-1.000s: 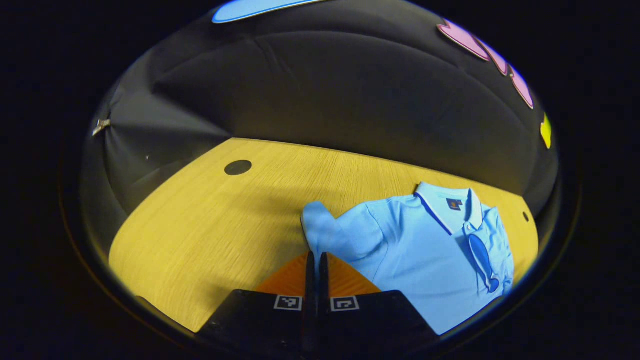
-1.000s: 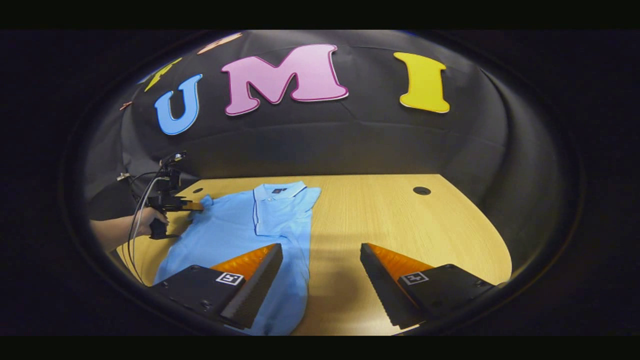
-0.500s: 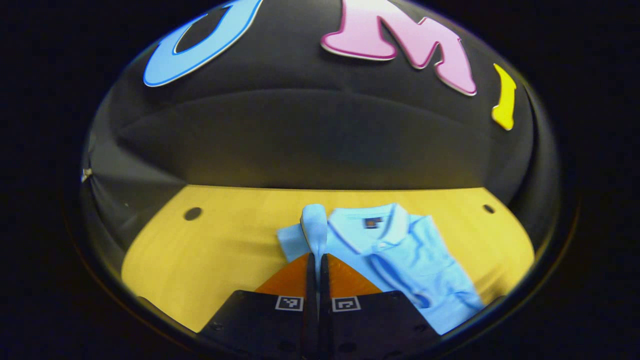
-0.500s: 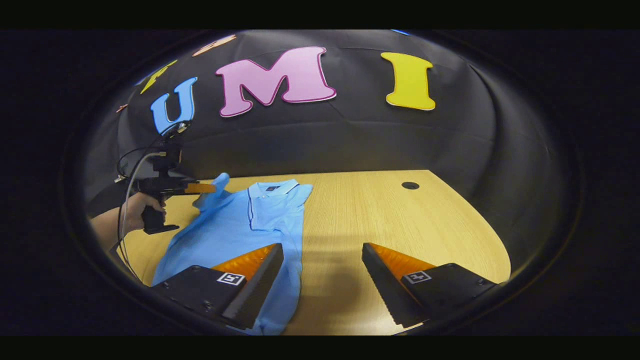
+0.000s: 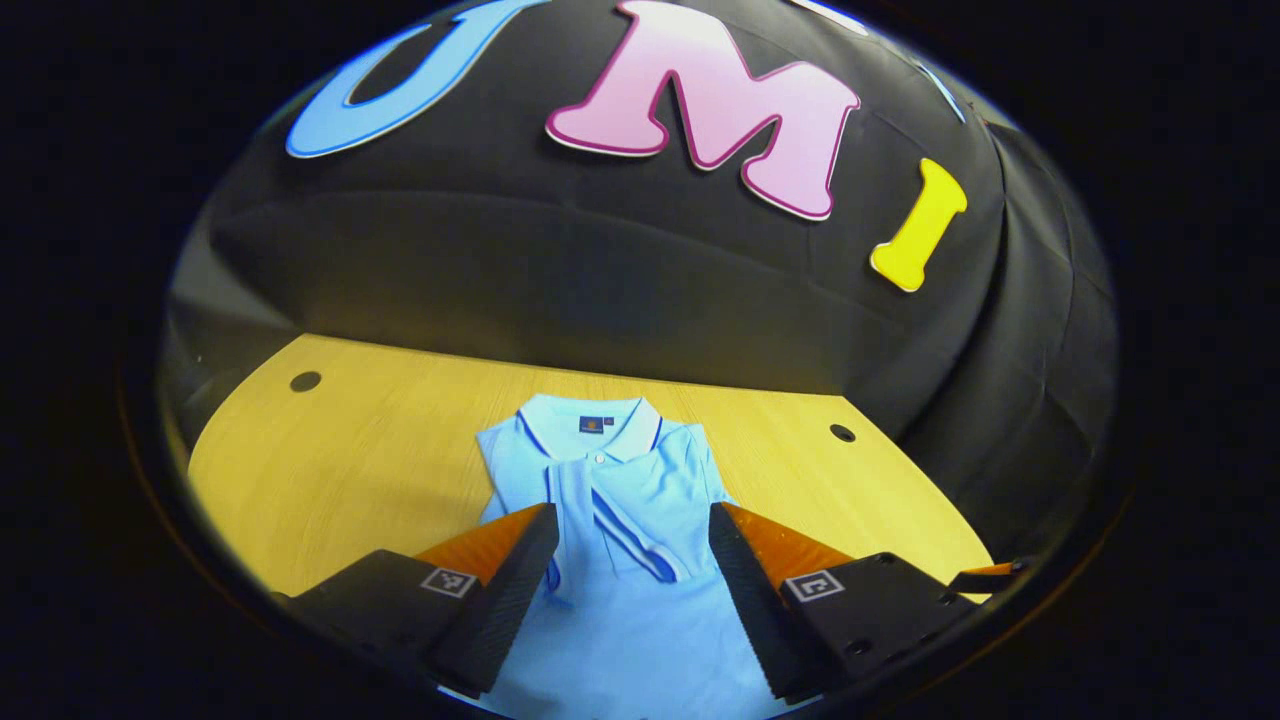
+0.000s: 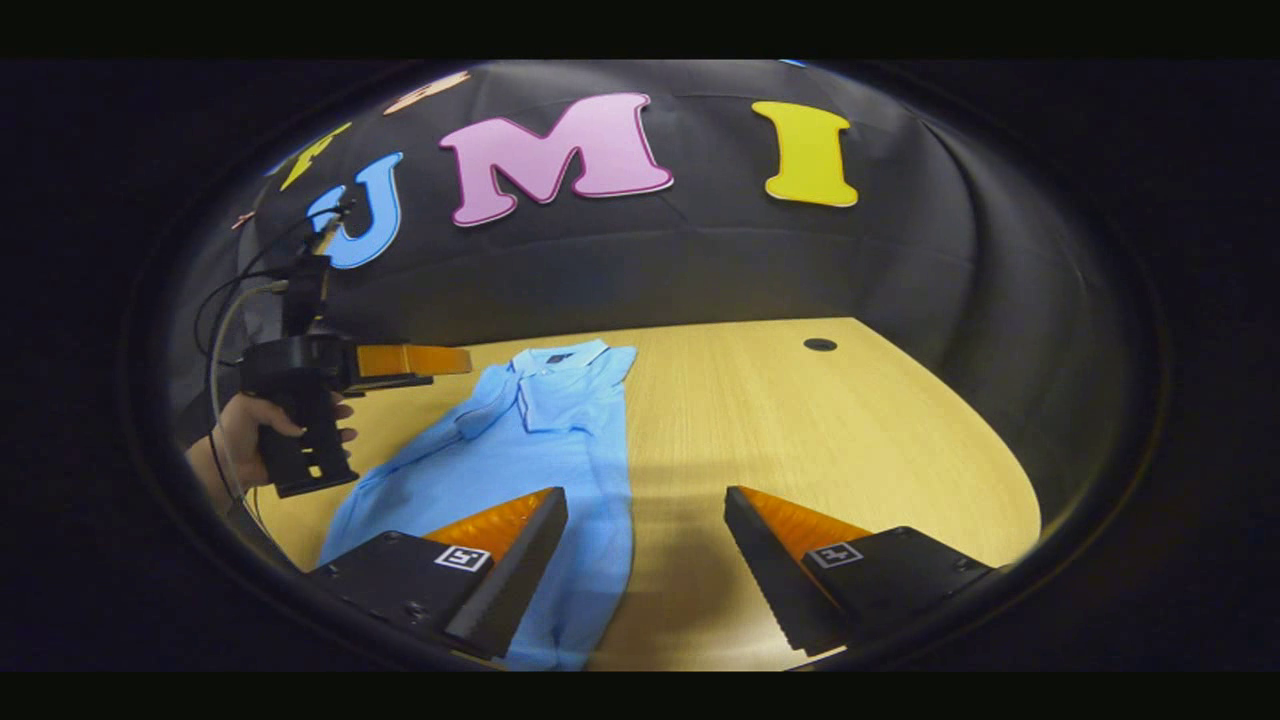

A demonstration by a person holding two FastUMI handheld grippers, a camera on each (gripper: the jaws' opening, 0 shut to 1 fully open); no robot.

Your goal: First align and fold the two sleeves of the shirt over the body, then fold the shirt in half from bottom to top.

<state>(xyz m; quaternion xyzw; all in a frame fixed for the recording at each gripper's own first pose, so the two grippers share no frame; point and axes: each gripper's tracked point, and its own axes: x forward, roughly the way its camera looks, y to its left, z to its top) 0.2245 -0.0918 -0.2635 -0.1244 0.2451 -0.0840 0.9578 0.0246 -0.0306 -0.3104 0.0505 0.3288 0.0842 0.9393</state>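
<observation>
A light wooden table [image 5: 350, 470] with a rounded edge spans the lower half of the left gripper view. It has two small dark round holes, one [image 5: 305, 381] at about 9 o'clock and another [image 5: 842, 433] toward 3 o'clock. Black cloth [image 5: 620, 290] hangs behind it, creased and folded.

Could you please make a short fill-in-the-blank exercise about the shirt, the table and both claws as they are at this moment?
1. The shirt lying on the table is light ___.
2. The left claw has its fingers ___, holding nothing.
3. The right claw is ___ as well, above the wooden table.
4. The shirt's ___ points toward the booth wall.

Missing words: blue; open; open; collar
</observation>
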